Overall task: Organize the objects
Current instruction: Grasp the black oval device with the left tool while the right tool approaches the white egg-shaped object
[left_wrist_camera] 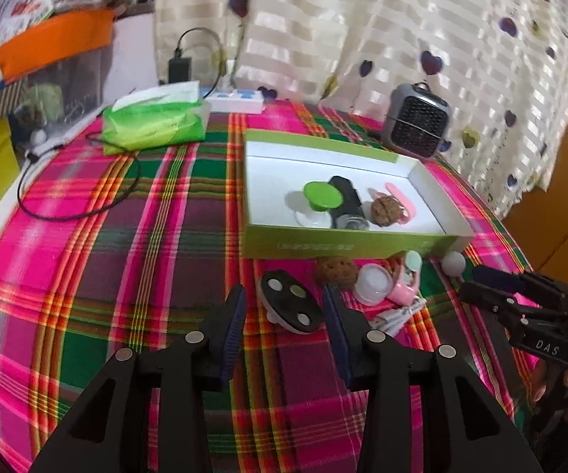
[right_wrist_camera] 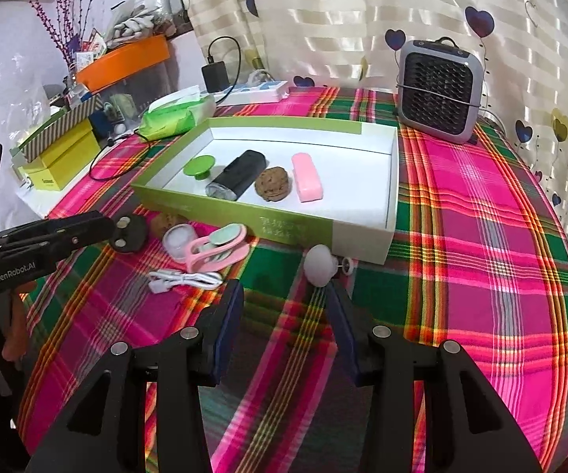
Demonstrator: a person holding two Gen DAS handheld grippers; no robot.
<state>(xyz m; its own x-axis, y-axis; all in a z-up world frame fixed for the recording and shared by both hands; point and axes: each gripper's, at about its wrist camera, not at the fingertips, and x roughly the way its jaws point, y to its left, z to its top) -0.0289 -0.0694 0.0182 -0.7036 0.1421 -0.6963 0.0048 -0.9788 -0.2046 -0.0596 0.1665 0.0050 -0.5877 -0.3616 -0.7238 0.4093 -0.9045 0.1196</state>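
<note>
A green-and-white box (left_wrist_camera: 343, 242) (right_wrist_camera: 284, 228) on the plaid cloth holds a green suction cup (right_wrist_camera: 199, 165), a black torch (right_wrist_camera: 236, 179), a walnut (right_wrist_camera: 273, 183) and a pink case (right_wrist_camera: 307, 177). In front of it lie a black oval disc piece (left_wrist_camera: 290, 307) (right_wrist_camera: 130, 232), a second walnut (left_wrist_camera: 337, 270), a white jar (left_wrist_camera: 372, 283), a pink clip (right_wrist_camera: 217, 248), a white cable (right_wrist_camera: 185, 278) and a white knob (right_wrist_camera: 319, 264). My left gripper (left_wrist_camera: 284, 299) is open, its fingers either side of the black piece without pressing it. My right gripper (right_wrist_camera: 284, 291) is open and empty, just short of the knob.
A green tissue pack (left_wrist_camera: 154, 122), a power strip (left_wrist_camera: 236, 98) and a small grey heater (right_wrist_camera: 438, 90) stand at the back. A black cable (left_wrist_camera: 79, 197) loops on the left. Yellow boxes (right_wrist_camera: 59, 157) and clutter crowd the left edge. A curtain hangs behind.
</note>
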